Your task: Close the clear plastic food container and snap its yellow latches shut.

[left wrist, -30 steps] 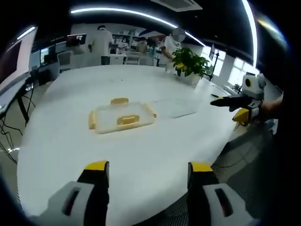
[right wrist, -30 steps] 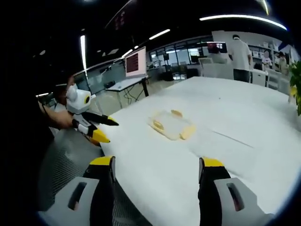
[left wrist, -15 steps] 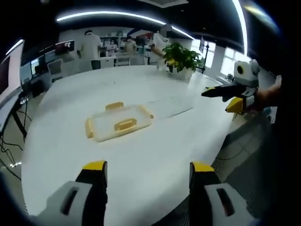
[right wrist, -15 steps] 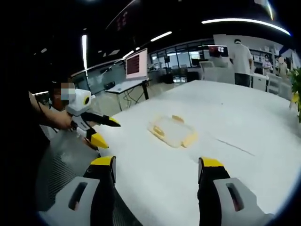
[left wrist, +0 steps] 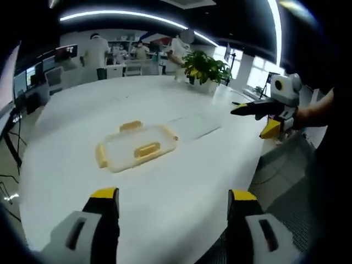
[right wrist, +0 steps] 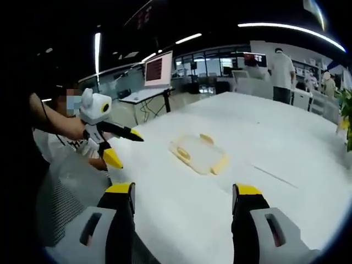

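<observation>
Left gripper view, left tongs (left wrist: 171,201) wide apart, empty, right tongs (right wrist: 184,193) likewise, container (left wrist: 136,147) beyond, untouched.

1. The food container (left wrist: 136,149) lies on the table (left wrist: 165,192), well ahead of the left gripper (left wrist: 173,206).
2. In the left gripper view, a potted plant (left wrist: 204,69) stands on the table beyond the container.
3. The right gripper (left wrist: 253,118) hangs over the table's right edge.
4. People (left wrist: 96,52) stand behind the table.
</observation>
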Action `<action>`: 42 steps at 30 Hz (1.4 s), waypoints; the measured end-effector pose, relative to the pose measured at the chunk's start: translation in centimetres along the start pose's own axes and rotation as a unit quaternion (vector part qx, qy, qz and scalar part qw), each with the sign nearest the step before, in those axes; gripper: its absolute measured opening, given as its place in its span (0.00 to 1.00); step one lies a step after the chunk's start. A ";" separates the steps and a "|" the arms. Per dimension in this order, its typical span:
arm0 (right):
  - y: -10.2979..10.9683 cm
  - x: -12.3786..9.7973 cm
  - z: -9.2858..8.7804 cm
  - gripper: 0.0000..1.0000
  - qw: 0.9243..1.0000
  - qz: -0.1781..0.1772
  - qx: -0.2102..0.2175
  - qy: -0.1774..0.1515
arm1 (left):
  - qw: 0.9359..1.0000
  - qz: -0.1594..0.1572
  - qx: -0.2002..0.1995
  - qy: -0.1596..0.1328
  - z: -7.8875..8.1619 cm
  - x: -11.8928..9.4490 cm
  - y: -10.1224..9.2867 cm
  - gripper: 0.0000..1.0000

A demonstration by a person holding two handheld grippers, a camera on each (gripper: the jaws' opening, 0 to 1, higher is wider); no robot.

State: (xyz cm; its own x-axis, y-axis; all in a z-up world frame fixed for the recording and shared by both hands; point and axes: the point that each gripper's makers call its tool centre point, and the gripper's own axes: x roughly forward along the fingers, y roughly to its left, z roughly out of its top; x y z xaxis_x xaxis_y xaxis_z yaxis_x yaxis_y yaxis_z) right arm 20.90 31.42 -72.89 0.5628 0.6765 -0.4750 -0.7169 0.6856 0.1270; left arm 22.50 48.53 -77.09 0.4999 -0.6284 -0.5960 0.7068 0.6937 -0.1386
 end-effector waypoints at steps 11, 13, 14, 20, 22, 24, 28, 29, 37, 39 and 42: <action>-0.7 0.6 1.2 0.68 0.999 -0.038 -0.001 0.005 | 0.999 -0.040 0.022 0.005 0.9 0.2 1.6 0.76; -0.8 0.8 1.2 0.67 0.999 -0.043 -0.005 0.011 | 0.999 -0.047 0.025 0.006 0.9 0.2 1.7 0.76; -0.8 0.8 1.2 0.67 0.999 -0.044 -0.007 0.010 | 0.998 -0.050 0.027 0.006 1.0 0.1 1.7 0.76; -1.2 1.3 1.8 0.66 0.999 -0.052 -0.006 0.010 | 0.997 -0.063 0.034 0.009 1.3 0.1 2.7 0.75; -1.2 1.5 2.1 0.68 0.999 -0.049 0.002 0.004 | 0.997 -0.067 0.032 0.009 1.5 0.2 2.9 0.75; -1.3 2.0 2.2 0.67 0.999 -0.047 0.001 0.008 | 0.997 -0.067 0.034 0.011 1.5 0.5 3.3 0.75; -1.9 2.7 2.3 0.65 0.999 -0.044 -0.010 0.018 | 0.997 -0.074 0.035 0.005 2.0 0.7 3.8 0.75; -2.0 2.8 2.3 0.65 0.999 -0.043 -0.010 0.018 | 0.996 -0.077 0.035 0.002 2.2 0.8 3.9 0.75; -2.9 4.2 1.7 0.60 0.997 -0.037 -0.041 0.046 | 0.994 -0.089 0.058 0.033 1.3 1.8 5.3 0.69; -3.1 4.5 1.8 0.60 0.997 -0.035 -0.041 0.048 | 0.994 -0.089 0.054 0.034 1.3 2.0 5.7 0.69; -3.5 5.0 1.8 0.59 0.997 -0.033 -0.042 0.049 | 0.994 -0.088 0.057 0.037 1.3 2.4 6.1 0.69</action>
State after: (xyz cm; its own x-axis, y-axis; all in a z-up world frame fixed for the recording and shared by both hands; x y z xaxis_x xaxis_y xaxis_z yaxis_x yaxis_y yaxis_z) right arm 26.91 32.89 -74.10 0.5699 0.5979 -0.5638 -0.7137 0.7002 0.0211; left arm 28.65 50.85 -78.34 0.3276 -0.7059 -0.6280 0.8343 0.5281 -0.1583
